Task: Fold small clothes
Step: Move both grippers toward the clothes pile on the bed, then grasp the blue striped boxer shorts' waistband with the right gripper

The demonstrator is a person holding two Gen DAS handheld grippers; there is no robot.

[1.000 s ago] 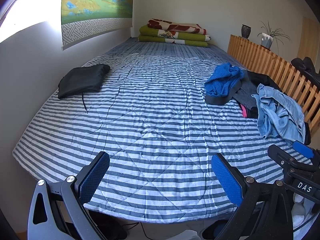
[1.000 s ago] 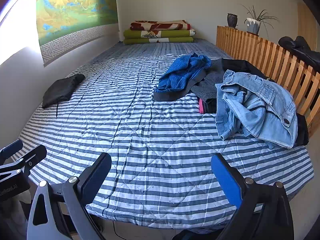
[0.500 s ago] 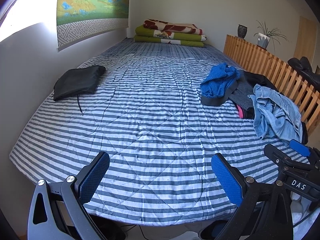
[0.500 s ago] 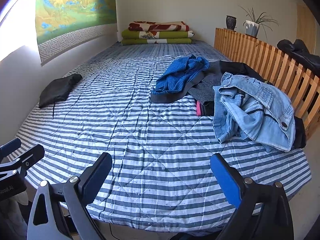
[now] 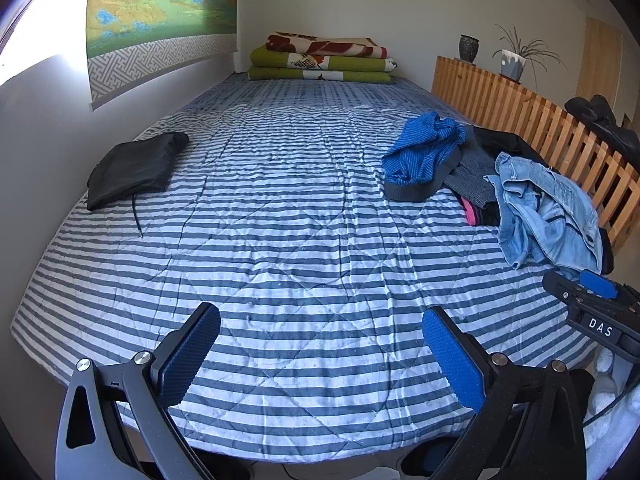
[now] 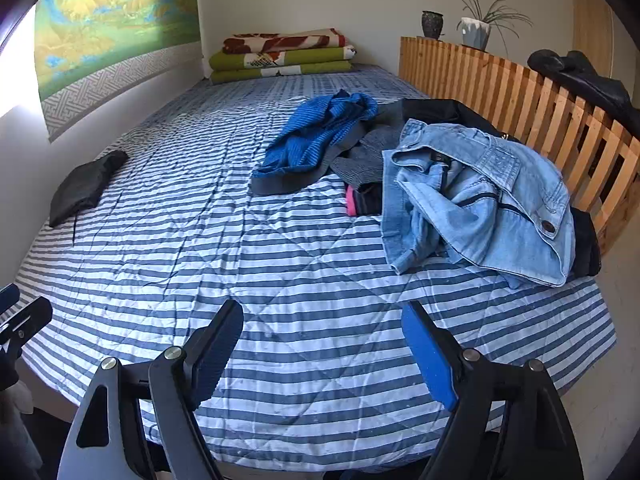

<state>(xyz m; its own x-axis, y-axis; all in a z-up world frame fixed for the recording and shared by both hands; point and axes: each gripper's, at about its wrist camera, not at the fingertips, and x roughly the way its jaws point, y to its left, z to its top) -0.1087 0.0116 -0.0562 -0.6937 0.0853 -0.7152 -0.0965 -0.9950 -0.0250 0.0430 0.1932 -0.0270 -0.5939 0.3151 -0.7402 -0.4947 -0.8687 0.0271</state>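
Left wrist view: full width of striped bed cover (image 5: 288, 240), with folded black garment (image 5: 132, 168) near the wall side, well apart from the clothes heap. Same view also catches part of right gripper (image 5: 596, 304) at the right edge, marked "DAS", over the bed's near corner. Right wrist view: closer look at the heap by the wooden slat rail (image 6: 520, 92): denim garment (image 6: 480, 196) crumpled on top nearest the foot of the bed, button visible; blue striped garment (image 6: 320, 136) beyond it; grey knit piece (image 6: 360, 164) and a pink-edged item (image 6: 352, 204) between the two, partly covered. Dark item (image 6: 580, 76) draped over the rail, seen more fully here. Left gripper (image 5: 320, 348): jaws wide apart, empty, above the bare cover near the foot edge, touching nothing. Right gripper, own view (image 6: 322, 344): jaws apart and closing, nothing between them, not in contact with the denim garment or the cover.
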